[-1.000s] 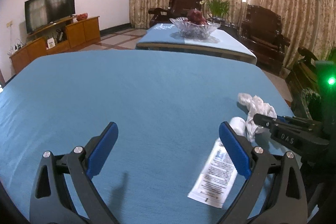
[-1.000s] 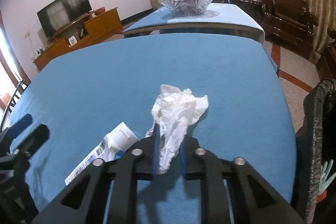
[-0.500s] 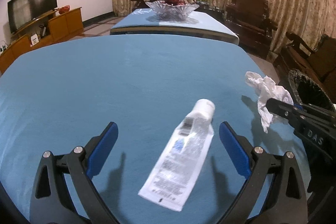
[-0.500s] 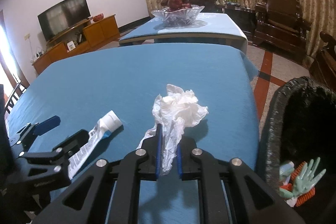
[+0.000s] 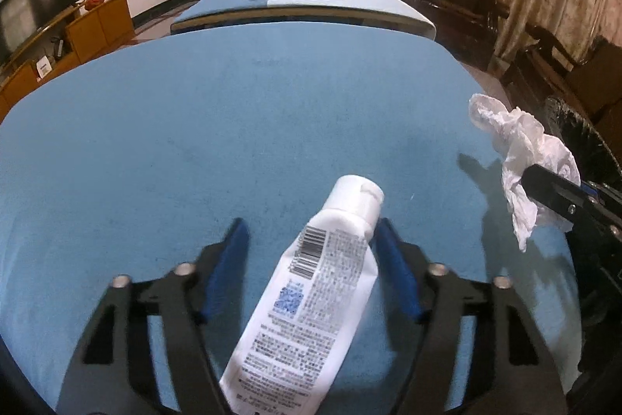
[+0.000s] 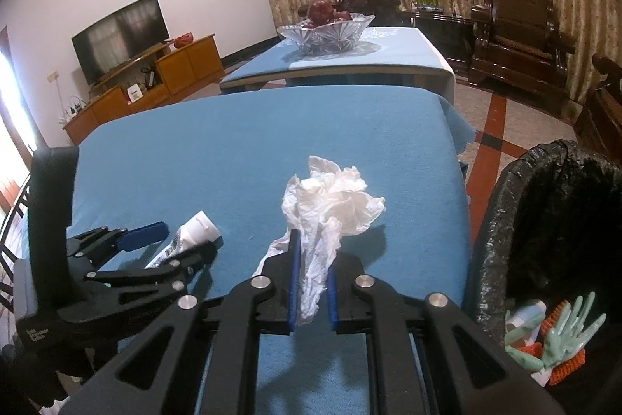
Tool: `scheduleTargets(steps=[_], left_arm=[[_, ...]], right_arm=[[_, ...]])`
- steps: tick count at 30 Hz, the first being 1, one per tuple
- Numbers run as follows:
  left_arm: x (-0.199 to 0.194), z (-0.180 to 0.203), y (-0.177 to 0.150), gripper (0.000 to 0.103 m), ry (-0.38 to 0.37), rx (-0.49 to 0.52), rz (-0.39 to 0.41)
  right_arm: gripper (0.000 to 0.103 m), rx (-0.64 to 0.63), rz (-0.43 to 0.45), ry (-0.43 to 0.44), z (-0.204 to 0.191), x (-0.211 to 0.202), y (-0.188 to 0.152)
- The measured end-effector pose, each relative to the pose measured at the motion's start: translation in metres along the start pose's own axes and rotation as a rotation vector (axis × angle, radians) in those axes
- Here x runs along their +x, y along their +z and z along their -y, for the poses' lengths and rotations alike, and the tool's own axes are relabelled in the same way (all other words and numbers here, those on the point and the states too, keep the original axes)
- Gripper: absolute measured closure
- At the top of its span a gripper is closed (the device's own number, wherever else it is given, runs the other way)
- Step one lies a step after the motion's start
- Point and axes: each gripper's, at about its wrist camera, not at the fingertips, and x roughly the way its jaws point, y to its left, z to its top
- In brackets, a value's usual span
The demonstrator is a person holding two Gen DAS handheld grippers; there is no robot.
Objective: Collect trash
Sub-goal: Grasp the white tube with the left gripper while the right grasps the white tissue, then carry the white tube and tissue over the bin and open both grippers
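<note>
A white squeeze tube [image 5: 311, 298] with printed text lies on the blue table between the fingers of my left gripper [image 5: 311, 236]. The jaws are partly closed around it, the right pad touching near the cap, the left pad apart. The tube also shows in the right wrist view [image 6: 186, 238]. My right gripper [image 6: 313, 259] is shut on a crumpled white tissue [image 6: 330, 209] and holds it above the table's right part; the tissue shows in the left wrist view [image 5: 521, 158]. A black-lined trash bin [image 6: 544, 220] stands right of the table, holding gloves and other trash.
The blue-covered table [image 5: 233, 123] stretches ahead. A second table with a glass fruit bowl [image 6: 324, 30] stands beyond. Dark wooden armchairs [image 6: 513, 26] stand at the back right, a TV and wooden cabinet [image 6: 155, 72] at the left.
My left gripper has moved forward over the tube and its jaws have narrowed around it. My right gripper has lifted the tissue and shifted right, bringing the bin closer.
</note>
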Motion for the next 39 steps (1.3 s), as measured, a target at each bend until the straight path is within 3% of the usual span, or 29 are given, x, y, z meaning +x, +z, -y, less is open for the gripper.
scheduleTargets(steps=[2,5,18,39], left_arm=[[-0.002,0.000,0.001,0.064,-0.007,-0.005,0.010],[-0.005,-0.003,0.000,0.066,-0.023,-0.035,0.021],[-0.055,-0.002,0.000,0.069,-0.036,-0.062,0.096],[-0.138,0.045,0.018,0.070,-0.107,-0.021,0.263]], right_arm=[[0.091,0.000,0.002,0.001,0.000,0.000,0.000],[0.091,-0.003,0.013,0.004,-0.002,-0.004,0.002],[0.091,-0.031,0.093,0.037,-0.013,-0.045,0.017],[0.091,-0.054,0.207,0.010,-0.008,-0.124,0.031]])
